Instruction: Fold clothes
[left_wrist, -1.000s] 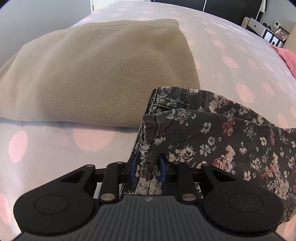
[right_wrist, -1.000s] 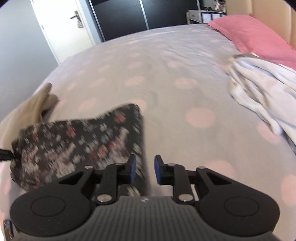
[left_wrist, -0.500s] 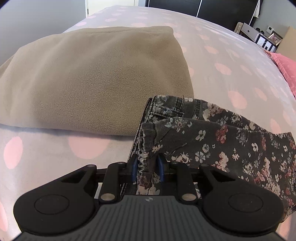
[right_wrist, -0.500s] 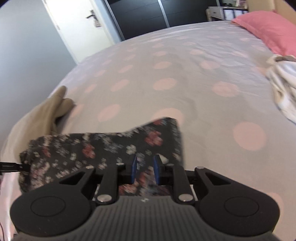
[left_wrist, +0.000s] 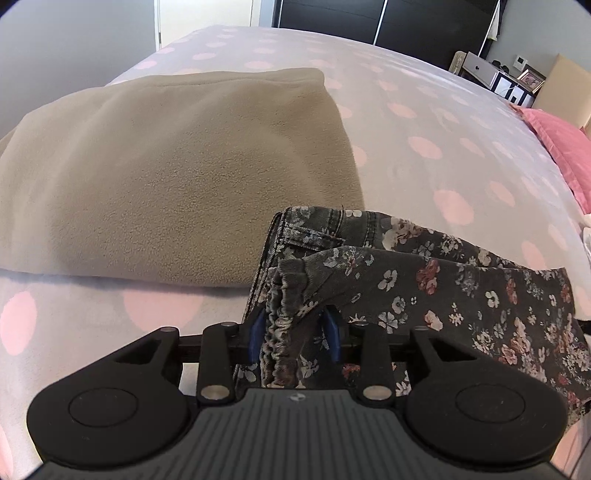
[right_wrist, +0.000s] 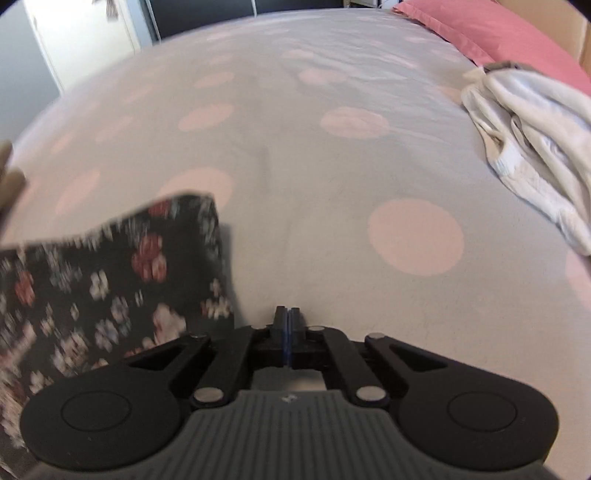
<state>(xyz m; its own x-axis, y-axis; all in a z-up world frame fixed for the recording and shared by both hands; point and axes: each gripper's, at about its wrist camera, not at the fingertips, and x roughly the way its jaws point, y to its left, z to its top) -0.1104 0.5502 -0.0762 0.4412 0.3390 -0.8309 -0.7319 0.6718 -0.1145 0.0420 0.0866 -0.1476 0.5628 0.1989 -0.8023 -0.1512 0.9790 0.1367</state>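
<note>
A dark floral garment (left_wrist: 424, 288) lies folded on the polka-dot bed cover (left_wrist: 424, 110), its gathered waistband bunched up between the fingers of my left gripper (left_wrist: 294, 330). Those fingers stand apart, and the blue pads sit loosely at the sides of the bunch. In the right wrist view the garment's other end (right_wrist: 110, 280) lies flat and blurred at the lower left. My right gripper (right_wrist: 287, 321) is just to its right over bare bed cover, its pads pressed together with nothing between them.
A folded beige fleece (left_wrist: 177, 177) lies right behind and left of the floral garment. A crumpled white garment (right_wrist: 528, 147) sits at the right, below a pink pillow (right_wrist: 498, 33). Dark wardrobe doors and a white door stand beyond the bed.
My left fingers have spread a little around the waistband bunch. My right gripper went from open to shut and shifted right, off the floral garment onto bare cover.
</note>
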